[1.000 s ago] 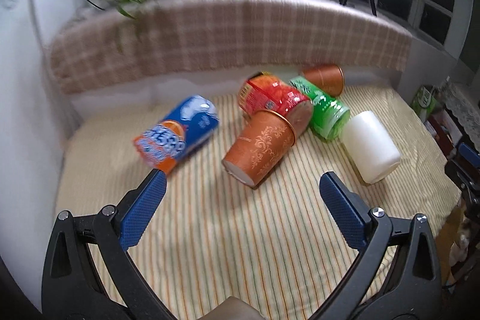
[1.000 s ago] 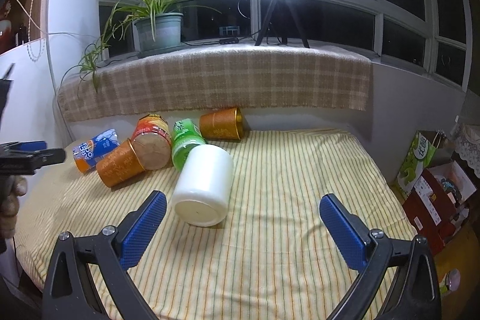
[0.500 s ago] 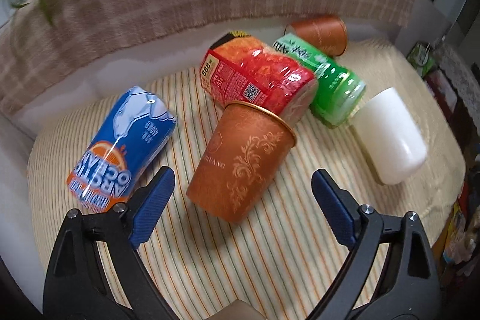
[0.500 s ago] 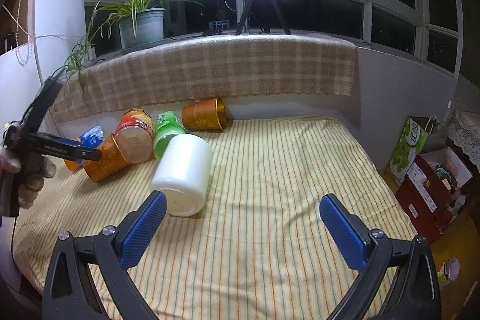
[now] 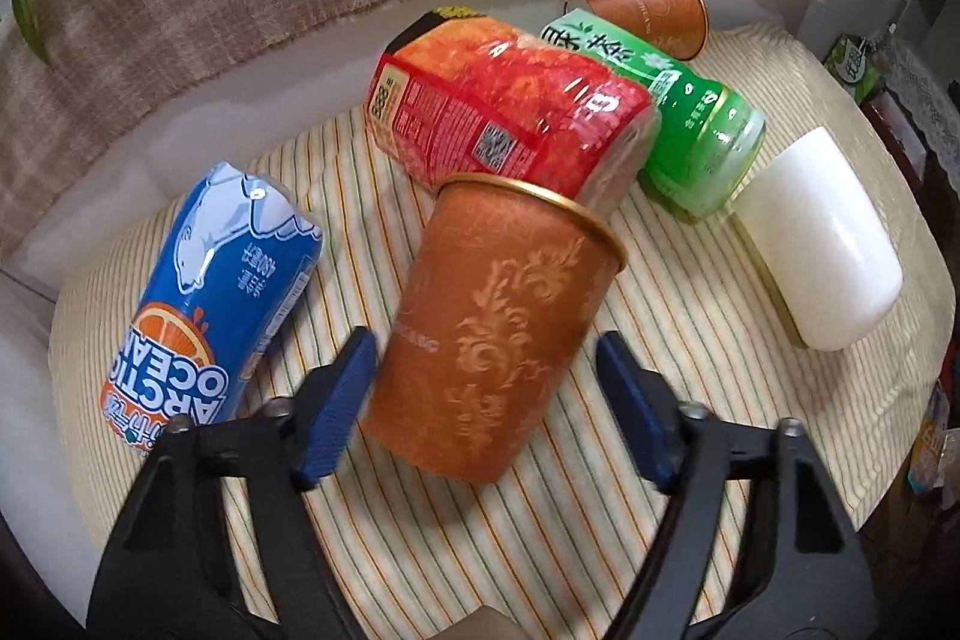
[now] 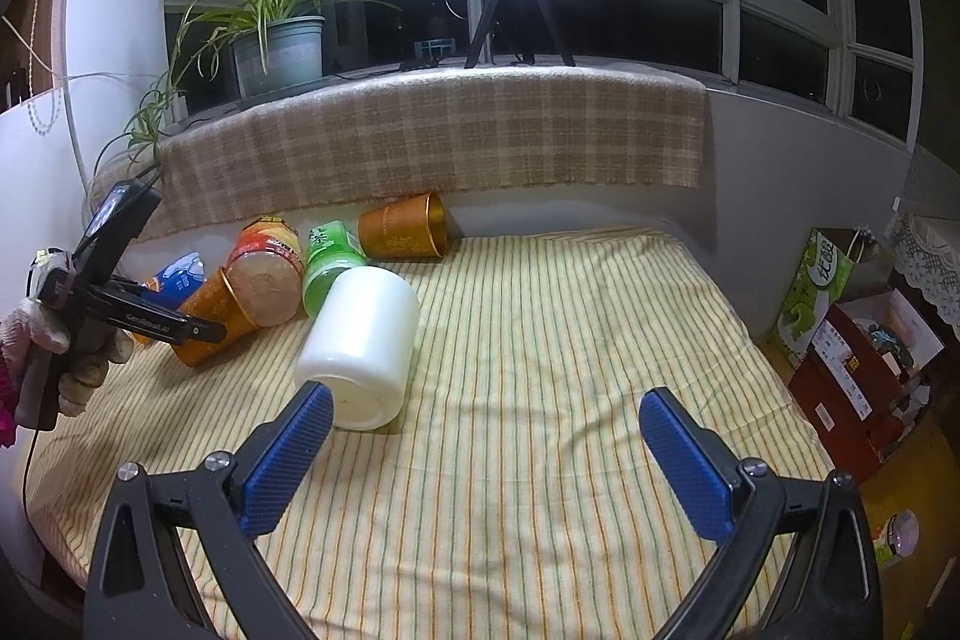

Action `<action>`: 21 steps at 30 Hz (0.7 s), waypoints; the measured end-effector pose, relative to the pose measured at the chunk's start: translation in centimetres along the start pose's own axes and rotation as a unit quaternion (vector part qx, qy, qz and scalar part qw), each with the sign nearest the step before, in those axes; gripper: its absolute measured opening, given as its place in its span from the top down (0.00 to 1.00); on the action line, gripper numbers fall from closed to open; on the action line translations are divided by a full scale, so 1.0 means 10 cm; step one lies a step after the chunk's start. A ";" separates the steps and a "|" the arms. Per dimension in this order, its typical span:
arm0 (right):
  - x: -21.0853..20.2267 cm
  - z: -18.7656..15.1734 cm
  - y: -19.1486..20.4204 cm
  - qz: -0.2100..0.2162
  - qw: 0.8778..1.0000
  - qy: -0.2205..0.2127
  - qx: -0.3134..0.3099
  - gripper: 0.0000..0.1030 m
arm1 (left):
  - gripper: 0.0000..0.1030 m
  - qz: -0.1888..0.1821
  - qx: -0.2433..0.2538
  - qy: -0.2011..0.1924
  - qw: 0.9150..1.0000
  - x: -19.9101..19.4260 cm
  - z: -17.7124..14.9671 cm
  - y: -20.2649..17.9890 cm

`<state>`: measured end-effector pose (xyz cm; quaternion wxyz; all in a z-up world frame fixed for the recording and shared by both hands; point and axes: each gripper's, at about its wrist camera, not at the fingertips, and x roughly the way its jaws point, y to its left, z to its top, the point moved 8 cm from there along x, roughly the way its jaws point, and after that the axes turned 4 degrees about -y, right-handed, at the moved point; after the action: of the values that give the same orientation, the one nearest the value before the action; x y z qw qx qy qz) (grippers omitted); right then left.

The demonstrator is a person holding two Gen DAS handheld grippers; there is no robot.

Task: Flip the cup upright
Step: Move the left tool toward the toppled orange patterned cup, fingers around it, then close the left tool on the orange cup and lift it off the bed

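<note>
An orange-brown paper cup (image 5: 486, 334) with a gold rim lies on its side on the striped cloth, base toward me, rim against a red jar (image 5: 510, 112). My left gripper (image 5: 486, 400) is open with its blue pads on either side of the cup's base, left pad close to touching. The cup also shows in the right wrist view (image 6: 210, 310), with the left gripper (image 6: 198, 331) at it. My right gripper (image 6: 486, 460) is open and empty over the cloth, near a white cup (image 6: 360, 346) lying on its side.
A blue can (image 5: 210, 304), a green bottle (image 5: 672, 112), a white cup (image 5: 822, 238) and a second orange cup (image 5: 648, 10) all lie on their sides. A plaid-covered ledge (image 6: 432, 142) backs the table. Boxes (image 6: 864, 340) stand at the right.
My left gripper has moved forward and down so its pads now flank the orange cup, and the jaws have narrowed. My right gripper has shifted slightly and stays open.
</note>
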<state>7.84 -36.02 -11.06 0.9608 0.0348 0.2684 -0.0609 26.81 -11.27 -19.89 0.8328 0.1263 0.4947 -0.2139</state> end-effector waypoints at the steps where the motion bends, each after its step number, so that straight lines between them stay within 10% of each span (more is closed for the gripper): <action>1: 0.00 0.00 0.01 0.001 1.000 0.000 -0.001 0.00 | 0.30 0.000 -0.001 -0.001 1.000 0.00 0.00 0.01; 21: -0.06 0.03 0.25 0.026 1.000 -0.004 -0.013 0.00 | 0.37 -0.020 -0.047 -0.028 0.998 -0.35 -0.36 -0.10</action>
<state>7.77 -33.53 -10.43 0.9635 0.0286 0.2641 -0.0329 22.05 -9.83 -18.54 0.8469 0.0714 0.4829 -0.2108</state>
